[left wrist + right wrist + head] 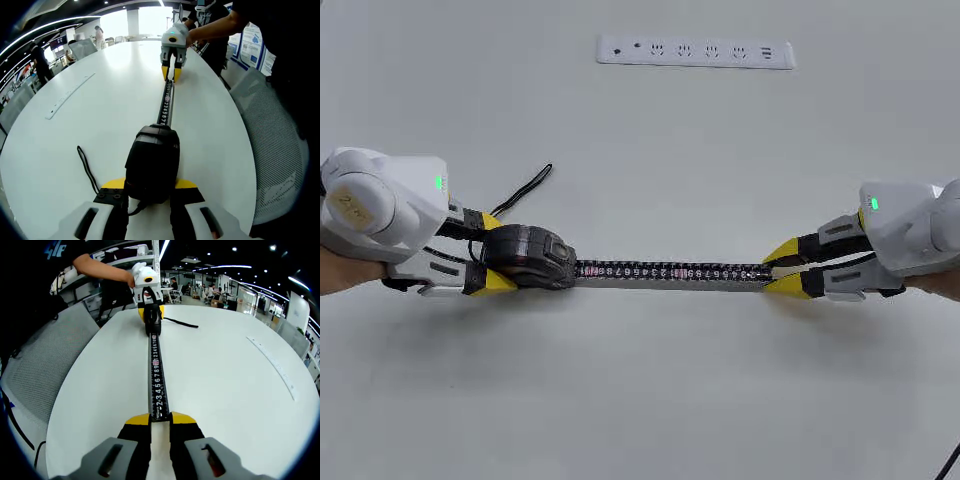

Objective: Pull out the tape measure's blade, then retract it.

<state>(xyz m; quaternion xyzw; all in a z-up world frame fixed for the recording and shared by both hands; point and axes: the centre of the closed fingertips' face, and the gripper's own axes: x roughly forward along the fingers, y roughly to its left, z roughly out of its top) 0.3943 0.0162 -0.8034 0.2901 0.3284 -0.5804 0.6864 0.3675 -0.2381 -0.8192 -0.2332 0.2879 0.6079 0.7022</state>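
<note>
A black tape measure case (530,257) rests on the white table, and my left gripper (496,252) is shut on it; the case (152,162) sits between the yellow-tipped jaws in the left gripper view. Its black blade (670,272) with white numbers stretches right across the table. My right gripper (782,267) is shut on the blade's end. In the right gripper view the blade (157,385) runs from my jaws to the case (151,315) far off. The right gripper (171,71) shows at the blade's far end in the left gripper view.
A white power strip (696,51) lies at the table's far side. The case's black wrist strap (525,189) trails behind the left gripper. A mesh chair (275,150) stands by the table edge, with an office space beyond.
</note>
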